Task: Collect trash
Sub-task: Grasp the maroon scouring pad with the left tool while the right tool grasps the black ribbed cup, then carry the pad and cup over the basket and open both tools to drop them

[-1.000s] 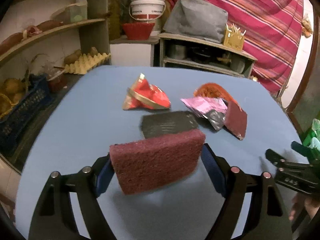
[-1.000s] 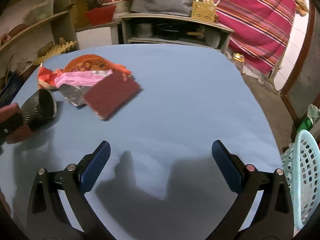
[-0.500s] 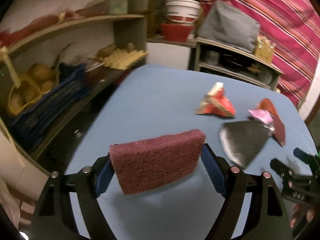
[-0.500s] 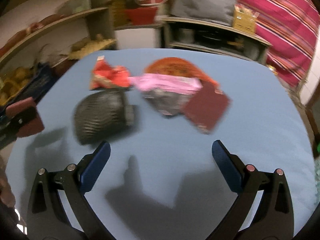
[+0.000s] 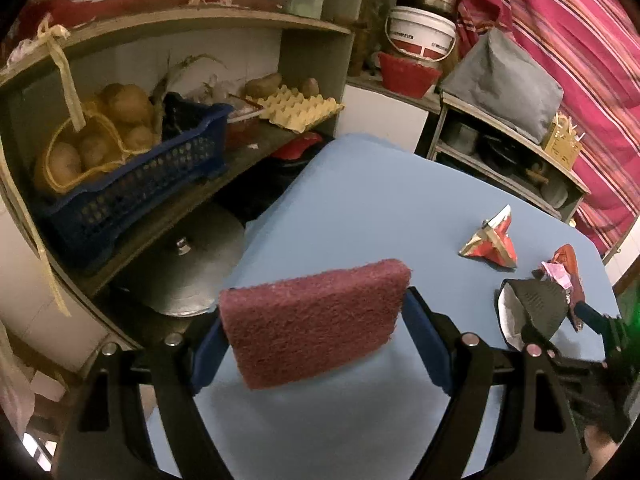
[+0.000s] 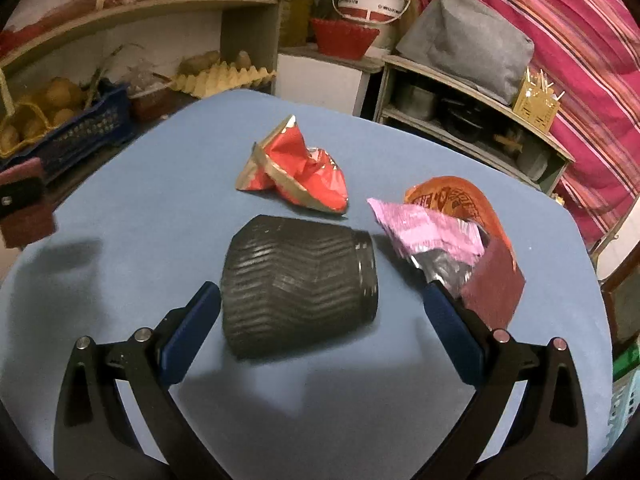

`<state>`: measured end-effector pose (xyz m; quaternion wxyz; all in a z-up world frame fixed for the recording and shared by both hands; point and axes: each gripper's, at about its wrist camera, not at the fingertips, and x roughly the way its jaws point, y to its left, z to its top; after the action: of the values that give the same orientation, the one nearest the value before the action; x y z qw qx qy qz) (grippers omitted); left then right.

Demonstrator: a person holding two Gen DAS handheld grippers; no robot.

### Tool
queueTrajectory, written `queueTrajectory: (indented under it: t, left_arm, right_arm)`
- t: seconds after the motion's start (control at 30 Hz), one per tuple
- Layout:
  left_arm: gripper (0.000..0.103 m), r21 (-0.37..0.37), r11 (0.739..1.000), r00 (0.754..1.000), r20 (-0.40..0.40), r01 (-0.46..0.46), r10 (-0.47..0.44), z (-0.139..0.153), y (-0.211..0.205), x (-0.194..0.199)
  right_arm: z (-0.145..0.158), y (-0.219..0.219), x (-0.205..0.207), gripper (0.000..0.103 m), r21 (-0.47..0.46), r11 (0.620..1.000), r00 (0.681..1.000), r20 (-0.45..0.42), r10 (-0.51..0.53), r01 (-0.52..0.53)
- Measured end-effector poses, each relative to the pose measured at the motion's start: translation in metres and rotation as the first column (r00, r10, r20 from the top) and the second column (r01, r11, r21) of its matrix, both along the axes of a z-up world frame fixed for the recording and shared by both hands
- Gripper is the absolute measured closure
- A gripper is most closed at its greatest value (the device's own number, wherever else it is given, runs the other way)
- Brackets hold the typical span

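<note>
My left gripper (image 5: 316,338) is shut on a maroon scouring pad (image 5: 312,312), held above the left edge of the blue table (image 5: 360,208). My right gripper (image 6: 320,292) is open, its blue pads either side of a black ribbed cup (image 6: 296,288) lying on its side; the right pad stands clear of it. Behind the cup lie a red wrapper (image 6: 300,176), a pink wrapper (image 6: 424,228), an orange wrapper (image 6: 452,196) and a second maroon pad (image 6: 492,284). The left gripper (image 6: 20,200) with its pad shows at the right wrist view's left edge.
Shelves at the left hold a blue crate (image 5: 132,192) with potatoes and an egg tray (image 5: 300,108). A metal lid (image 5: 188,268) sits below the shelf. A light-blue basket (image 6: 624,408) stands off the table's right side. Low shelving with pots lines the back.
Both grippers swung left across the table. The left one carried the pad to the table's left edge by the shelves. The right one came from bare table to straddle the black cup.
</note>
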<state>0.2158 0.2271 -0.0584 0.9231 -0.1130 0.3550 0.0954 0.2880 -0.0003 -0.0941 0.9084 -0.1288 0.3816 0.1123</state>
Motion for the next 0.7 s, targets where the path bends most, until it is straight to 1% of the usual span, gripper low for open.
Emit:
queueTrajectory:
  t: [0.07,0.13,0.17,0.2,0.3,0.37,0.47,0.6,0.7]
  left_arm:
    - [0.023,0.0,1.0,1.0,0.001,0.0,0.0,0.001,0.003,0.001]
    - [0.023,-0.001,1.0,1.0,0.004,-0.001,0.001,0.003,0.005,0.001]
    - [0.023,-0.003,1.0,1.0,0.006,-0.004,0.004,0.004,0.006,0.0]
    - [0.023,-0.009,1.0,1.0,0.007,-0.007,0.007,0.004,0.006,-0.001]
    - [0.023,-0.032,0.999,1.0,0.006,-0.006,0.006,0.005,0.005,-0.001]
    - [0.023,-0.021,1.0,1.0,0.012,-0.006,0.006,0.007,0.002,0.0]
    - [0.023,-0.022,1.0,1.0,0.025,0.008,-0.008,0.011,-0.003,0.001]
    - [0.023,0.002,0.999,0.999,0.041,0.033,-0.033,0.017,-0.022,0.003]
    - [0.023,0.019,0.998,0.997,0.044,0.065,-0.065,0.02,-0.041,0.006]
  right_arm:
    - [-0.002,0.0,0.006,0.005,0.009,1.0,1.0,-0.023,-0.001,0.001]
    - [-0.004,-0.001,0.008,0.016,0.035,0.999,0.999,-0.04,0.011,-0.01]
    - [-0.006,-0.001,0.009,0.03,0.041,0.999,0.998,-0.059,0.018,-0.016]
    - [-0.009,-0.001,0.01,0.029,0.037,0.999,0.997,-0.075,0.015,-0.012]
    - [-0.01,-0.001,0.007,0.029,0.055,0.998,0.997,-0.076,0.026,-0.022]
    - [-0.006,-0.004,0.003,0.03,0.058,0.998,0.998,-0.061,0.025,-0.021]
    - [0.009,-0.016,-0.008,0.03,0.065,0.998,1.0,-0.023,0.021,-0.02]
    - [0.03,-0.047,-0.024,0.029,0.073,0.997,1.0,0.02,-0.008,0.006]
    - [0.042,-0.083,-0.034,0.029,0.07,0.996,0.998,0.036,-0.05,0.048]
